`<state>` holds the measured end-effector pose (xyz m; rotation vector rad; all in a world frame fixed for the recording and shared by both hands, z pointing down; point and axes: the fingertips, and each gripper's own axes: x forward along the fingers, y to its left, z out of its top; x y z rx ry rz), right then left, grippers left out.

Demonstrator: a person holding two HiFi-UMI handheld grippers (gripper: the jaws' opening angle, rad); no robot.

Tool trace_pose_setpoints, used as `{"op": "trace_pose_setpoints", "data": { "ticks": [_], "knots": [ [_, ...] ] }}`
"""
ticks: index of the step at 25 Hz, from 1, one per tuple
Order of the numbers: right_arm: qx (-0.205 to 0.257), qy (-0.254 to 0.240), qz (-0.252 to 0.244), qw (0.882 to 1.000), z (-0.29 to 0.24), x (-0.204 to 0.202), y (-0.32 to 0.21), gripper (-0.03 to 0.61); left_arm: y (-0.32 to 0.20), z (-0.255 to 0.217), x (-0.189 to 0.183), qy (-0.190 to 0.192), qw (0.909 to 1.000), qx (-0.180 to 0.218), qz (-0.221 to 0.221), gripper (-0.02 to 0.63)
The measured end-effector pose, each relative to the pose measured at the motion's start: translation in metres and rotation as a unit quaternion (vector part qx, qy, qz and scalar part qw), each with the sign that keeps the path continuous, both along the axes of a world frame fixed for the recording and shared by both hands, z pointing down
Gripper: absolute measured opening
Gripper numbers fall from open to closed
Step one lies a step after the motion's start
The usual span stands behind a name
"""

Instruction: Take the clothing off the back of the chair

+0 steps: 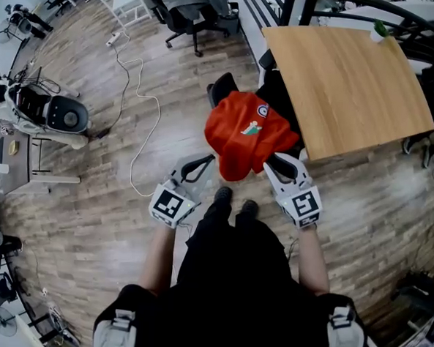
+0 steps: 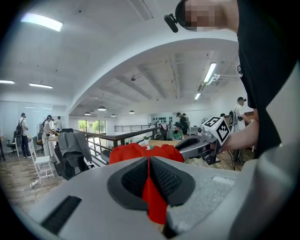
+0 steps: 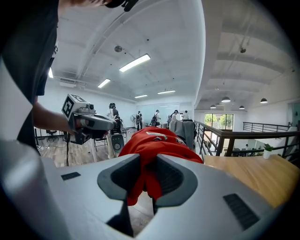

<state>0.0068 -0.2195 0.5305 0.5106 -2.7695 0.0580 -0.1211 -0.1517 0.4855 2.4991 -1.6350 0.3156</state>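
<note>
- Ahead of our left gripper [image 2: 149, 164] and our right gripper [image 3: 147, 164], spanning the gap between their tips, the red T-shirt [image 1: 241, 134] sits bunched in a mound.
- Under and beyond that mound we see the black chair [image 1: 223, 89], which stands against the corner of the wooden table [image 1: 347, 82], off past the right gripper.
- Our left gripper's jaws are clamped together on a fold of the T-shirt's hem; a strip of red cloth is pinched flat between the pads and hangs below them.
- Our right gripper's jaws stand apart. A thick bunch of the same cloth lies in the gap, but we judge it sits there loosely and is not squeezed.
- From both gripper views the shirt rises in a hump ahead of the tips, so we judge it is draped over the chair back and not yet lifted clear. The back itself is hidden under the cloth.
- We judge the task is partway done: the hem is gathered and one side is gripped.
- What is left is to secure the right side, raise the shirt up and off the back, and bring it away from the chair.
</note>
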Motion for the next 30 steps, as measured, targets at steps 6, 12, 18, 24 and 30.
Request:
{"op": "trace_pose_setpoints", "data": {
  "ticks": [6,12,18,24,30],
  "knots": [
    [-0.002,-0.001,0.029,1.000,-0.003,-0.017,-0.005,0.120,-0.027,0.002,-0.028,0.014,0.9994,0.001,0.031,0.007],
    [-0.001,0.011,0.065,0.998,-0.006,-0.026,-0.008,0.127,-0.053,0.017,-0.052,0.034,0.9978,-0.003,0.057,0.090],
    [0.005,0.022,0.092,0.996,0.000,-0.040,-0.012,0.132,-0.072,0.024,-0.067,0.044,0.9948,0.001,0.092,0.154],
    [0.006,0.027,0.111,0.993,0.001,-0.051,-0.016,0.140,-0.087,0.038,-0.075,0.056,0.9903,-0.023,0.125,0.233],
    [0.003,0.032,0.130,0.991,-0.001,-0.055,-0.018,0.141,-0.104,0.039,-0.065,0.060,0.9811,-0.039,0.180,0.289]
  ]
}}
